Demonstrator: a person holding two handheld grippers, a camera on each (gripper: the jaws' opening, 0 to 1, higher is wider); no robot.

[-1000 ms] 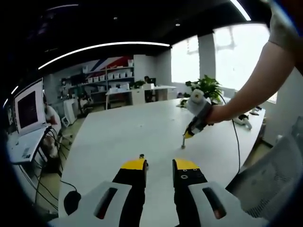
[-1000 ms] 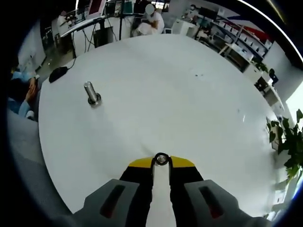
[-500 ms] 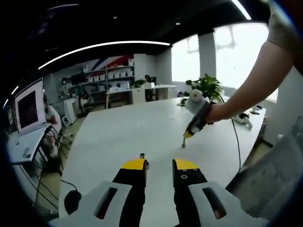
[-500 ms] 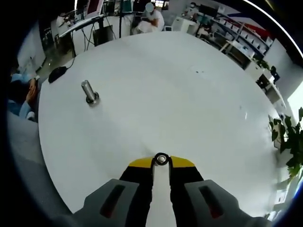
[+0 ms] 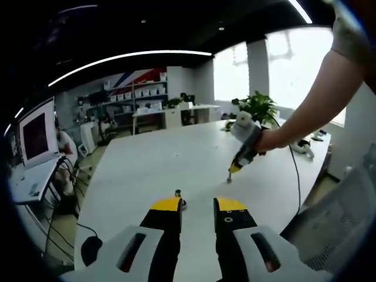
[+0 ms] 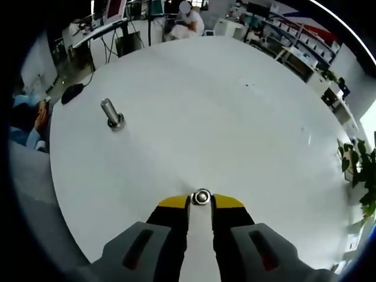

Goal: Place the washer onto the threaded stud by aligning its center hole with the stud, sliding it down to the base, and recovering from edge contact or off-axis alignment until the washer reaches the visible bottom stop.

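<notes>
While your left hand-held gripper (image 5: 198,204) hovers over the white table (image 5: 153,164) with jaws apart and nothing between them, the stud (image 5: 178,194) stands just past its left fingertip, at about 11 o'clock. Your right hand-held gripper (image 5: 235,168) reaches in at 2 o'clock. From the right gripper view, your right hand-held gripper (image 6: 201,201) pinches the washer (image 6: 201,197) at its tips, with the stud (image 6: 111,113) upright well apart at 10 o'clock.

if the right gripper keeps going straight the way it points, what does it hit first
Most likely the bare white table. The right gripper, shut on the washer, points down over the tabletop, and the stud stands well off to the left of that line. Depth is hard to judge.
</notes>
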